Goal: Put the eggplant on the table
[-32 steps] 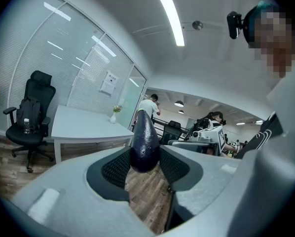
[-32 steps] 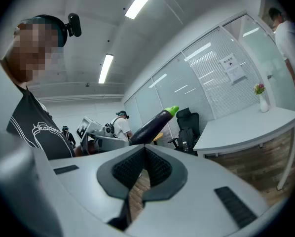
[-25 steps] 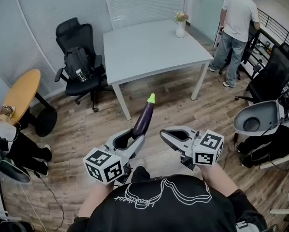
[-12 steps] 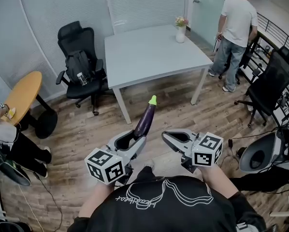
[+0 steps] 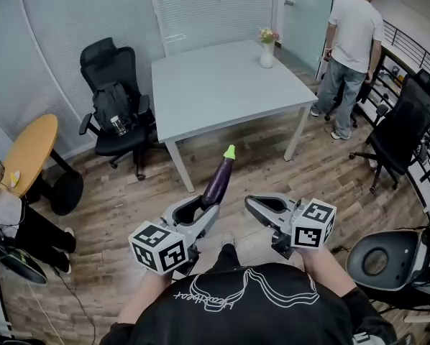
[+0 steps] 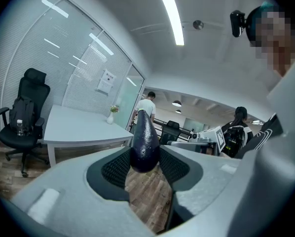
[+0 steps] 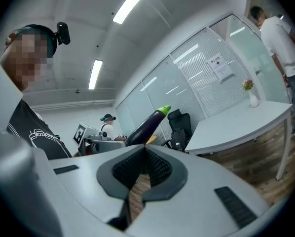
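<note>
A long dark purple eggplant (image 5: 218,182) with a green stem sticks forward and up from my left gripper (image 5: 204,210), which is shut on its thick end. In the left gripper view the eggplant (image 6: 144,142) sits clamped between the two black pads of the left gripper (image 6: 145,168). The grey table (image 5: 222,77) stands ahead across the wooden floor, well apart from the eggplant tip. My right gripper (image 5: 249,203) hovers beside the left one, shut and holding nothing. The right gripper view has its jaws (image 7: 143,162) closed and the eggplant (image 7: 147,125) beyond them.
A white vase of flowers (image 5: 267,49) stands at the table's far right corner. A black office chair with a backpack (image 5: 114,99) is left of the table. A round wooden table (image 5: 31,149) is further left. A standing person (image 5: 351,42) and another black chair (image 5: 402,128) are at the right.
Both grippers and the eggplant have shifted a little across the floor toward the table. The left gripper's hold on the eggplant is the same, and the right gripper stays shut.
</note>
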Demonstrator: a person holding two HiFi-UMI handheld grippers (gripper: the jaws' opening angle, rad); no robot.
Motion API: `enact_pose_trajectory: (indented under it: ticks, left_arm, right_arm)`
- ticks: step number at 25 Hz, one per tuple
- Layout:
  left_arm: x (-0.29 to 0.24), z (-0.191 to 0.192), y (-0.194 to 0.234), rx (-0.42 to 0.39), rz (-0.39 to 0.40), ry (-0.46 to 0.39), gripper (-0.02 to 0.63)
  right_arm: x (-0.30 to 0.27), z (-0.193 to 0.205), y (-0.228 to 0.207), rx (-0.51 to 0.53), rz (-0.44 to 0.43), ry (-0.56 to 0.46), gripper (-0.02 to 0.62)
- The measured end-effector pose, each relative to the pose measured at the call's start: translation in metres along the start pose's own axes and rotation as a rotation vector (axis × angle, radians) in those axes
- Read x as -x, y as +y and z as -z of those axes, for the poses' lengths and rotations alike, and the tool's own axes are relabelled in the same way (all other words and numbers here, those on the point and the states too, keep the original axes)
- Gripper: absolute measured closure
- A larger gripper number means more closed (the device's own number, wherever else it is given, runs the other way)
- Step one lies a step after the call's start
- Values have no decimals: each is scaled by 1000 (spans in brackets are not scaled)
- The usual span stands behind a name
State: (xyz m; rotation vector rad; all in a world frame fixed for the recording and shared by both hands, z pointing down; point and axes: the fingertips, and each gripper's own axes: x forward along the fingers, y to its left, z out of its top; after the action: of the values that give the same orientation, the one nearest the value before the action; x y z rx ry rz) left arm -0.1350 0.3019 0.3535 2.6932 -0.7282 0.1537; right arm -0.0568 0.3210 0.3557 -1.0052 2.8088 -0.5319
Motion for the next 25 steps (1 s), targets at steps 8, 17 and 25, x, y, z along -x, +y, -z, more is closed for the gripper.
enact_pose_trajectory:
  ticks: [8, 17, 25]
  left_arm:
    - [-52, -23, 60, 11, 13, 20, 414]
    - [-129, -67, 154, 50, 11, 27, 414]
    - [-190, -103, 229, 51, 29, 16, 414]
  right_arm:
    - [-44, -20, -70, -25, 10, 9, 586]
    - [-103, -65, -174, -44, 51, 28, 586]
    - [-150, -99, -250, -27, 77, 21, 586]
